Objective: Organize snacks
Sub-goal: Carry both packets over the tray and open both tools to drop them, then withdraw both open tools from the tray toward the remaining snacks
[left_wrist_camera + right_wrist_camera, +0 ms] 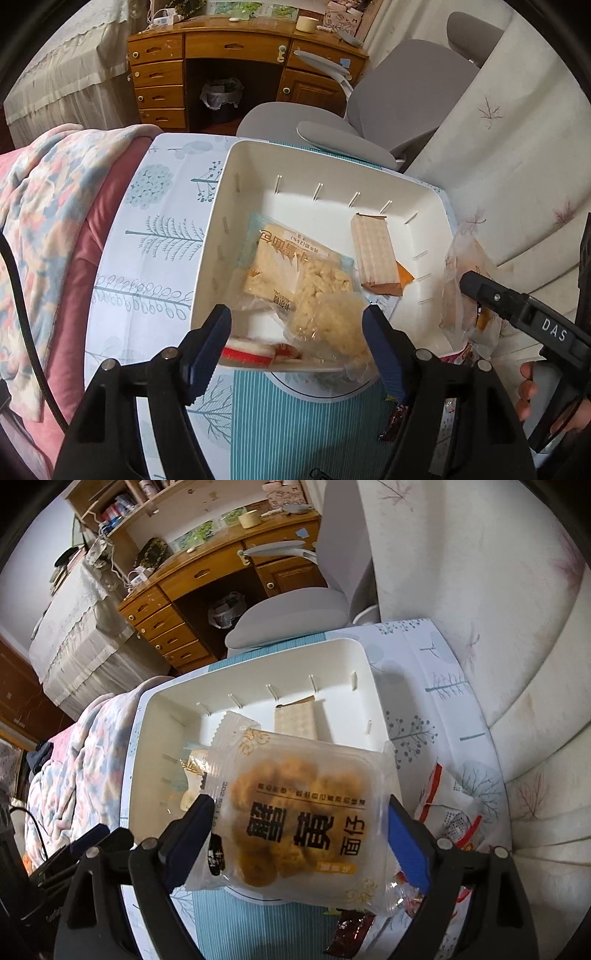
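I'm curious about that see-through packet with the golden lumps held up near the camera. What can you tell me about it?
The clear packet is a glossy plastic wrapper with a crimped end, bold dark characters and gold corner flourishes. Inside are golden-brown, bumpy pieces. It hangs tilted between the right gripper jaws, above the near edge of the white bin.

**Lived-in bedroom at home**

Wooden desk (236, 62) with drawers fills the upper centre; grey swivel chair (402, 99) at upper right. Lined waste bin (221, 98) in the kneehole. Floral quilt (48, 206) at left, tree-print tablecloth (155, 236) beneath the white bin (229, 173).
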Demonstrator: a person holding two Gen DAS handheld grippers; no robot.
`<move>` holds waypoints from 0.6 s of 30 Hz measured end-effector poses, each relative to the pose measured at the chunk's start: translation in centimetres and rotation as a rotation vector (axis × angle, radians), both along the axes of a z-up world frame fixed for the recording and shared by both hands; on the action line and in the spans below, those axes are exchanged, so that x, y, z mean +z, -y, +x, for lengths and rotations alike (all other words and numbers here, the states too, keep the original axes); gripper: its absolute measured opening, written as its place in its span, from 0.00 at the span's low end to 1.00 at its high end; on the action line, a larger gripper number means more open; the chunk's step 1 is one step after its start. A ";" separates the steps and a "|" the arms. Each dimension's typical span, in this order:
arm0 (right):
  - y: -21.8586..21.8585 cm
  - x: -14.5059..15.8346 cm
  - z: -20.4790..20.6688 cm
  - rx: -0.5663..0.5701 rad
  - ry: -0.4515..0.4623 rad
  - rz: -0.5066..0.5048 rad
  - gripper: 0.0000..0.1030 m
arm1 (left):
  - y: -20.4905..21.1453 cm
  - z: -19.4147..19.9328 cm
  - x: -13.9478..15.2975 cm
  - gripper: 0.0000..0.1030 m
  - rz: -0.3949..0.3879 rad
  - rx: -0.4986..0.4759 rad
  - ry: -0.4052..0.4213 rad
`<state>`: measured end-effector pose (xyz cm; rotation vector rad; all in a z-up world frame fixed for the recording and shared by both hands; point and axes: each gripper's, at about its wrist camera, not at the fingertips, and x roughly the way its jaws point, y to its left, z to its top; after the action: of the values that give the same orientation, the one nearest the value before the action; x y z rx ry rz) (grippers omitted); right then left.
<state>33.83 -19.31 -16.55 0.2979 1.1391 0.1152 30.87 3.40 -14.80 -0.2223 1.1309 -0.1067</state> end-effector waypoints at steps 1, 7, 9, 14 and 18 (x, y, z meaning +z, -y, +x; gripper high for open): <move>0.1 0.1 -0.1 -0.004 0.005 0.012 0.88 | -0.2 -0.3 0.2 0.70 0.000 0.003 0.006; 0.1 1.2 -1.1 -0.047 0.056 0.018 0.91 | -1.0 -2.0 1.2 0.70 -0.019 -0.015 0.052; 0.1 1.8 -1.5 -0.056 0.086 0.019 0.91 | -1.2 -2.5 1.6 0.70 -0.023 -0.022 0.062; -0.2 3.5 -2.7 -0.093 0.139 -0.001 0.91 | -1.8 -4.2 2.3 0.70 -0.045 -0.057 0.066; -0.5 4.1 -4.3 -0.124 0.157 0.004 0.91 | -2.2 -5.9 2.9 0.71 -0.031 -0.116 0.076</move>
<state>29.48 -18.84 -12.41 0.3560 0.9620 0.0305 24.98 5.58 -11.92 -0.1782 1.0672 -0.2341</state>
